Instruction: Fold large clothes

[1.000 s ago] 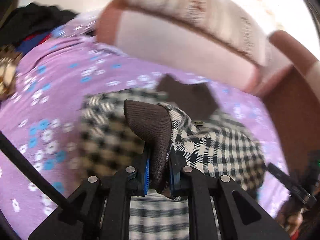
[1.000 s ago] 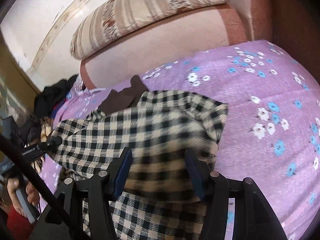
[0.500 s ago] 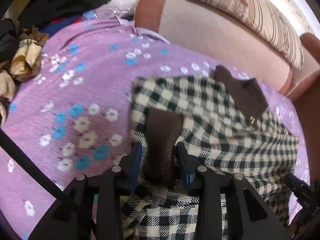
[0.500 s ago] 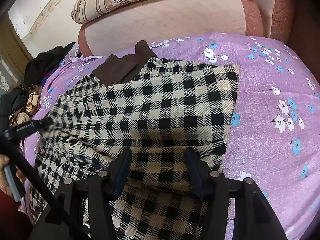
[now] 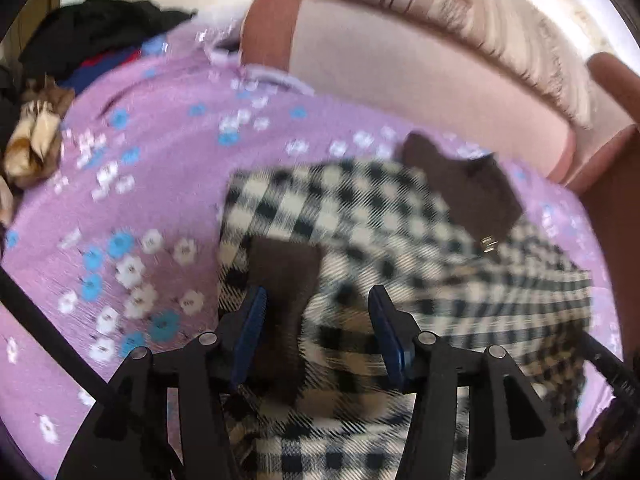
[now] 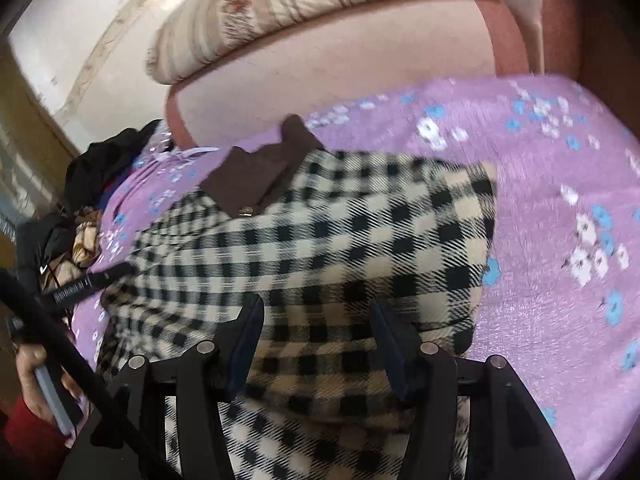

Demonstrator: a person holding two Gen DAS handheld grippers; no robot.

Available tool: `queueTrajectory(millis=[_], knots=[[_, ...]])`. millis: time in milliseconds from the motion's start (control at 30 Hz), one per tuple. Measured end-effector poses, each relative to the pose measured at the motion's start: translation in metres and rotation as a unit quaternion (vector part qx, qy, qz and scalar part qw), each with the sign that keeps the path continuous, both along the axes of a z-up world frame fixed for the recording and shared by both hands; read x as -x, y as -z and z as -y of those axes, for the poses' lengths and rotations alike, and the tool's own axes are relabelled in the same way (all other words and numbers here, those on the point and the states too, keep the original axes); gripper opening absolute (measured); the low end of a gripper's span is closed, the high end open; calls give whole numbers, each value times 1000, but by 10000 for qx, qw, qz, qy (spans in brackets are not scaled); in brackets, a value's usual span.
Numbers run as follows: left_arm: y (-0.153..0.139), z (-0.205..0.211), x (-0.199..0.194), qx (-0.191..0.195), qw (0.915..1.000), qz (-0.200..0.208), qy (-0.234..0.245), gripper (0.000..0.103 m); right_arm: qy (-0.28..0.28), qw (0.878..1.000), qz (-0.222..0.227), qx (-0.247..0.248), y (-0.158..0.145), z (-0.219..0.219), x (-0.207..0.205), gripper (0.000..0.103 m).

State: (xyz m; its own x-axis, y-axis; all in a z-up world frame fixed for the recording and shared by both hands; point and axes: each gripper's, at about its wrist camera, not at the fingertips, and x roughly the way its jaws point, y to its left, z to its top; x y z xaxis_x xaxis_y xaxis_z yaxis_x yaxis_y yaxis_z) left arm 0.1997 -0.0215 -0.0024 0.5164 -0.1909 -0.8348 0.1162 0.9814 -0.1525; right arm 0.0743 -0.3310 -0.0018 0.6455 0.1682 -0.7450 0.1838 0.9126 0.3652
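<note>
A black-and-cream checked coat (image 5: 400, 240) with a brown collar (image 5: 464, 188) lies partly folded on the purple flowered bedspread (image 5: 152, 184). Its brown cuff (image 5: 284, 280) lies flat just ahead of my left gripper (image 5: 316, 328), which is open and holds nothing. In the right wrist view the same coat (image 6: 340, 248) and collar (image 6: 256, 176) lie ahead of my right gripper (image 6: 316, 336), which is open over the checked cloth. Both views are blurred.
A pink headboard (image 5: 420, 68) with a striped pillow (image 5: 480, 12) runs along the far side. A pile of dark and tan clothes (image 5: 60, 80) lies at the bed's left end. A hand holding a phone (image 6: 48, 384) shows at the lower left.
My left gripper was shut on the brown cuff, then opened and let it drop onto the coat. My right gripper stayed open. Both cameras shifted.
</note>
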Motion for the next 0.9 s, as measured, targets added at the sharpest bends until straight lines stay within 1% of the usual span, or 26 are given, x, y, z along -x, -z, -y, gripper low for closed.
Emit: queueTrajectory(millis=[67, 100, 167, 200, 267, 300, 367, 467, 500, 533, 633, 667, 700, 733, 767, 833, 867, 900], knots=[[14, -2, -5, -140, 9998, -99, -32, 52, 88, 9998, -149, -65, 9, 8, -3, 59], [15, -2, -5, -165, 9998, -52, 0, 52, 97, 9997, -205, -98, 12, 12, -4, 58], [9, 1, -2, -285, 9996, -21, 63, 52, 124, 9997, -192, -21, 8, 10, -4, 58], [3, 0, 2, -291, 9995, 12, 78, 52, 148, 9997, -146, 131, 2, 7, -3, 59], [-9, -2, 9, -159, 9996, 168, 131, 52, 153, 9996, -10, 255, -6, 2, 0, 59], [-15, -3, 13, -96, 9995, 239, 174, 52, 129, 9997, 72, 190, -9, 1, 2, 59], [-22, -1, 17, 8, 9992, 305, 258, 52, -28, 9994, 243, -243, -13, -3, 2, 59], [-18, 12, 19, -2, 9990, 198, 410, 53, -191, 9971, 289, -678, -7, -9, -5, 59], [-14, 16, 19, -20, 9990, 160, 429, 53, -199, 9969, 249, -713, -3, -9, -8, 59], [-10, 18, 19, -55, 9990, 116, 426, 53, -160, 9972, 185, -708, 1, -8, -10, 59], [6, 17, 18, -242, 9993, -51, 269, 53, 301, 9981, -75, -523, 14, 8, -13, 59], [8, 14, 21, -243, 9994, -70, 242, 53, 433, 9977, -114, -499, 15, 14, -12, 57], [7, 11, 22, -204, 9995, -40, 248, 53, 495, 9970, -84, -597, 14, 20, -10, 57], [3, 8, 26, -173, 9995, 2, 260, 53, 580, 9965, -60, -605, 9, 22, -7, 57], [-1, 5, 29, -155, 9995, 49, 265, 53, 615, 9967, -13, -530, 4, 21, -4, 58], [-5, -1, 35, -148, 9995, 110, 242, 53, 467, 9984, 159, -269, -10, 9, -1, 59], [-3, -3, 36, -193, 9996, 66, 196, 54, 358, 9991, 158, -174, -12, 1, -1, 59], [3, -6, 37, -292, 9994, -98, 148, 54, 245, 9996, 136, -104, -12, -7, 0, 59]])
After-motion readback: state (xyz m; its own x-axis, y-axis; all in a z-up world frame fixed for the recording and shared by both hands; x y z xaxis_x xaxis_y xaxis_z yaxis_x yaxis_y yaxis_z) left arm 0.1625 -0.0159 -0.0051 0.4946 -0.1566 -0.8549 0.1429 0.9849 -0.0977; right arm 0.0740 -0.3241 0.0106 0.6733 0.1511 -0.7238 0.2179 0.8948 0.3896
